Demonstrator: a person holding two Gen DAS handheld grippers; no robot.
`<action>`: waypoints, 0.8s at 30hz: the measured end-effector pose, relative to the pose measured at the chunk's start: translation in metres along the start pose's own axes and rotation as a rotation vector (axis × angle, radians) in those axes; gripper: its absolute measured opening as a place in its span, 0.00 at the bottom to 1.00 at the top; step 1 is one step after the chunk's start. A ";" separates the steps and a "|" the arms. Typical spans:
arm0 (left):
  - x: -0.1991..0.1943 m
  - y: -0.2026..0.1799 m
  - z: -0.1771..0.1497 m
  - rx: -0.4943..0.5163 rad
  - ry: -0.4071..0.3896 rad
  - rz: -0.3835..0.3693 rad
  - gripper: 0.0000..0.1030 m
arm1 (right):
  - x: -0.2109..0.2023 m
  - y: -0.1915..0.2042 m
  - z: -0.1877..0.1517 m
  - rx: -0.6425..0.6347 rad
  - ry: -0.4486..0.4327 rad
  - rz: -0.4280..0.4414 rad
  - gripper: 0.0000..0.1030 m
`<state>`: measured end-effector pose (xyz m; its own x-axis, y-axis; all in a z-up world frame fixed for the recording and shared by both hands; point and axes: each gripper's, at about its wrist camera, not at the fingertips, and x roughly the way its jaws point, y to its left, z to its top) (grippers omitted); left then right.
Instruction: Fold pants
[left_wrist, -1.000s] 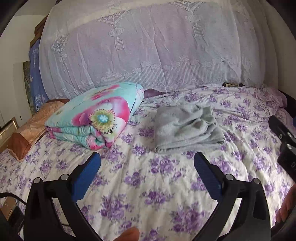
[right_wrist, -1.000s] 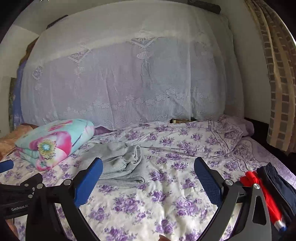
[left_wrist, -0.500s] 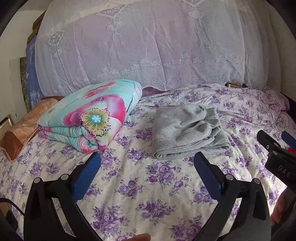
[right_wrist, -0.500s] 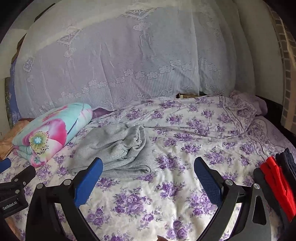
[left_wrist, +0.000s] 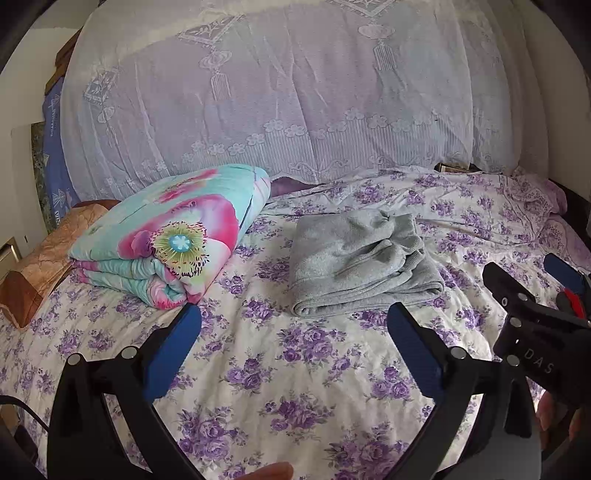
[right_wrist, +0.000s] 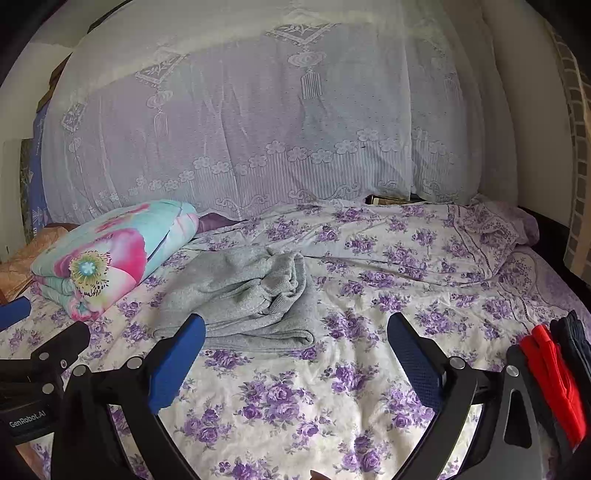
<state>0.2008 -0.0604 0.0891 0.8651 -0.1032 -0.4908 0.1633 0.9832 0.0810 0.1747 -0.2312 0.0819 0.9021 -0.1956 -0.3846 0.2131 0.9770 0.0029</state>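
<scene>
Already folded, the grey pants (left_wrist: 360, 260) lie mid-bed beside a flowered quilt (left_wrist: 173, 236); both grippers, left gripper (left_wrist: 293, 343) and right gripper (right_wrist: 295, 352), hover empty, fingers apart. A careless grab could undo the loose top layers.

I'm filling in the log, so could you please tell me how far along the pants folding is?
Done: grey pants lie folded on the bed. In hand: nothing; left tongs and right tongs are open and empty. Left: red and dark clothes wait, still bunched, at the right edge.
</scene>
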 end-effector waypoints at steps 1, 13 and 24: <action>0.001 0.000 0.000 -0.001 0.002 0.001 0.95 | 0.000 0.000 0.000 0.001 -0.002 -0.001 0.96; -0.001 -0.003 -0.001 0.008 0.004 -0.012 0.95 | -0.002 0.003 0.001 -0.006 -0.006 -0.006 0.96; 0.002 -0.009 -0.006 0.018 0.010 -0.029 0.95 | -0.001 0.002 0.000 0.002 -0.001 -0.001 0.96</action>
<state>0.1986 -0.0688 0.0825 0.8551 -0.1299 -0.5018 0.1968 0.9770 0.0826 0.1742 -0.2296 0.0824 0.9024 -0.1963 -0.3836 0.2144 0.9767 0.0046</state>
